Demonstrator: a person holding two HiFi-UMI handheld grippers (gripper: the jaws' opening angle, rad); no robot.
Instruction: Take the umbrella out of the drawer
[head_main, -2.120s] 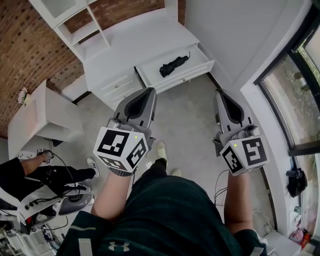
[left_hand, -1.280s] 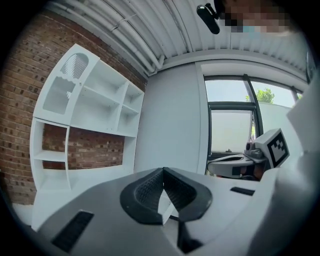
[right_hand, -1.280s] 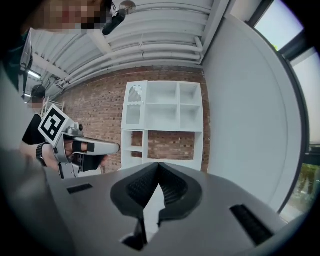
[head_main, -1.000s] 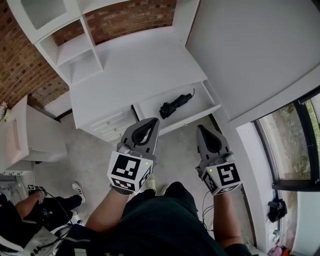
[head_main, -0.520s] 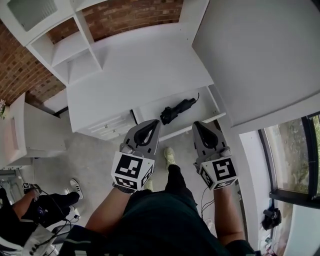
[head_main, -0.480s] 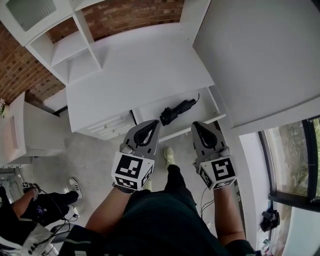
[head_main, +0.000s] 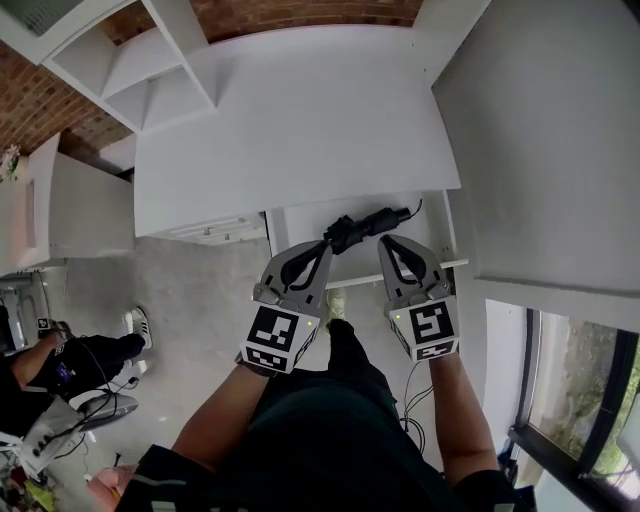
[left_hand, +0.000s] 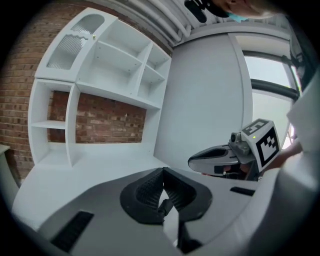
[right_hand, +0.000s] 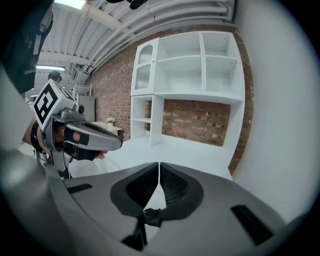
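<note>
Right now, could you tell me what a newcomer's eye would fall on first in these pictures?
The black folded umbrella lies in the open white drawer, the one dark thing on the white desk unit. Pointing at it from the near side, the left claw and the right claw hang side by side, both shut and empty.

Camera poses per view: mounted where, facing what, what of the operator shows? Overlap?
Head view: on head, steeply down at desk, open drawer, umbrella; left gripper, right gripper, forearms, legs show.
Left gripper view: on left gripper, along shut jaws toward shelves; right gripper at right.
Right gripper view: likewise toward shelves; left gripper at left.
Shared: both gripper views see shelves, brick wall.
</note>
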